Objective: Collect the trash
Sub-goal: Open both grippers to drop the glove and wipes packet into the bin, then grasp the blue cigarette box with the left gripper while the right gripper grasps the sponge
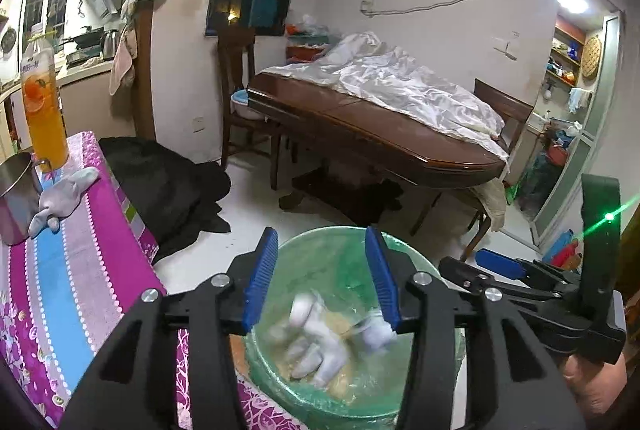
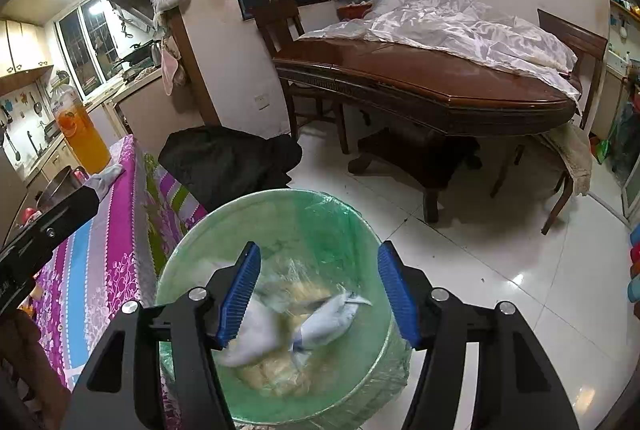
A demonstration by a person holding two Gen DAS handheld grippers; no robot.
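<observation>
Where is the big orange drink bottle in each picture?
Left wrist view: the orange drink bottle stands at the far left edge, on the striped tablecloth.
Right wrist view: the bottle stands left of middle, farther away, at the cloth's far end.
Shared landmark: the steel mug beside it.

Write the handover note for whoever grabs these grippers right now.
Left gripper: open, empty, over the green-lined bin.
Right gripper: open, empty, over the same bin.
White crumpled trash appears blurred inside the bin, seemingly just dropped in, on top of yellowish scraps.
Left to do, probably: a grey crumpled piece lies on the striped tablecloth beside the steel mug and the orange drink bottle. Check whether it counts as trash.
</observation>
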